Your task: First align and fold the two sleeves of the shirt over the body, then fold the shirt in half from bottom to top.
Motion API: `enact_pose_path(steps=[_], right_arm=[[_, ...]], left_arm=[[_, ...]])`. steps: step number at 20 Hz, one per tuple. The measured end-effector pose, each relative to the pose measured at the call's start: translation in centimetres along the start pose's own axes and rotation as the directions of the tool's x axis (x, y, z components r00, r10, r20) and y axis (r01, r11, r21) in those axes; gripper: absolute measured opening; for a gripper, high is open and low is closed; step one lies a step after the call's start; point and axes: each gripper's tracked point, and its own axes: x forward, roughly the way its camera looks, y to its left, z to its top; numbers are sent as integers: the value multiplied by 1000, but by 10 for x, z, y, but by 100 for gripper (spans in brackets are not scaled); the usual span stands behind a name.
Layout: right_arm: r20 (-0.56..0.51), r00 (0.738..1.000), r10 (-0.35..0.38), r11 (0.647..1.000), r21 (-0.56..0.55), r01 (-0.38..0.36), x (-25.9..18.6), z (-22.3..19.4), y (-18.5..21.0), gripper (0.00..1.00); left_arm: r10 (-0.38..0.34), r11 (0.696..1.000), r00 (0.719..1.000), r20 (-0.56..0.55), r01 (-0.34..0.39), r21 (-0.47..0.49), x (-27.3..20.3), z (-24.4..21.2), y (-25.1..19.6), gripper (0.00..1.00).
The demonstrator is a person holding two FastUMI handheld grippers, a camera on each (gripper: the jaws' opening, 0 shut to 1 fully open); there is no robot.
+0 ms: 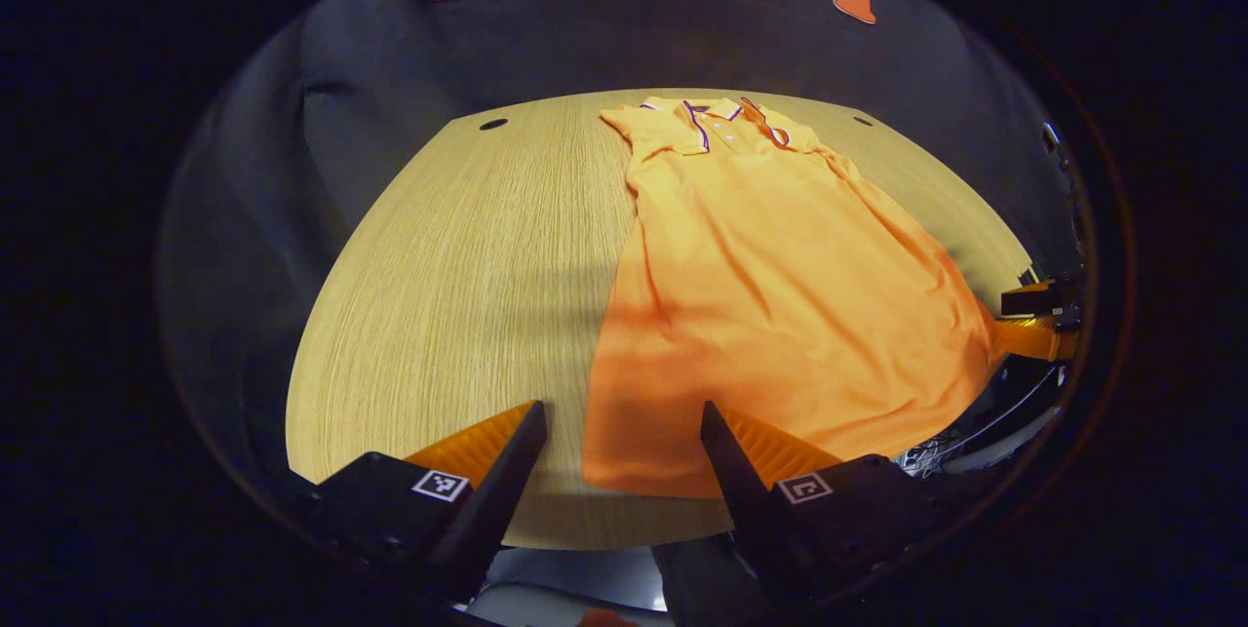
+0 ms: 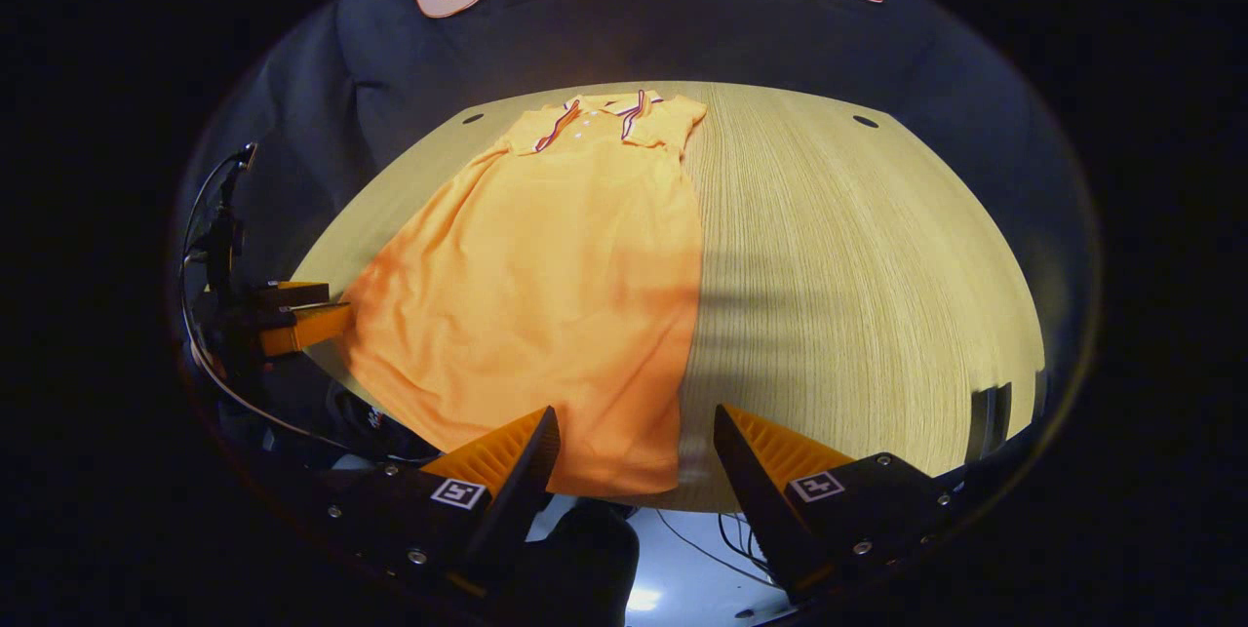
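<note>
Flat on the bench [image 1: 458, 256], orange shirt [image 1: 770, 286], sleeves folded in, left claw [image 1: 624, 437] and right claw [image 2: 636, 442] both wide, near its hem.

On my left gripper [image 1: 622, 432] I see two wedge-shaped fingers [image 1: 507, 471] with ribbed inner faces, tapering to thin tips. Each sits on a black block carrying a small square black-and-white marker [image 1: 441, 485]. My right gripper [image 2: 636, 437] looks the same: ribbed wedges, black blocks with square markers [image 2: 817, 486], plus small round screws [image 2: 409, 556] along the block edges. In the right gripper view, thin black cables [image 2: 210, 217] loop beside the other gripper's body.
</note>
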Motion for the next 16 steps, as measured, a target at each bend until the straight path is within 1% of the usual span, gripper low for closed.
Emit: enact_pose_path(steps=[4,7,10,11,12,13,14,15,16], right_arm=[[-17,1000,6,1000,0,-6,1,-7,1,97],[-27,999,30,999,15,-29,1,-9,6,97],[-53,997,52,999,16,-51,7,-17,11,95],[-36,999,39,999,-3,-40,7,-14,9,95],[-40,999,26,999,-19,-27,9,-17,8,92],[-15,1000,3,1000,-30,-3,10,-16,3,89],[3,1000,-27,999,-35,27,10,-16,-2,84],[21,998,-55,998,-33,56,12,-16,-6,72],[23,997,-74,997,-29,75,11,-17,-9,64]], left_arm=[[2,1000,1000,-13,-2,-13,4,-5,11,99],[-16,999,1000,8,17,-48,2,-5,8,99],[-26,999,999,34,27,-47,3,-3,1,99],[-35,999,999,38,36,-32,4,-4,-7,99],[-49,999,998,42,49,-18,8,-3,-19,99],[-50,999,997,54,51,-10,11,0,-28,99],[-47,999,997,65,48,-16,11,2,-35,94],[-31,999,997,74,32,-18,11,2,-41,83],[-31,999,996,79,33,-29,12,3,-48,71]])
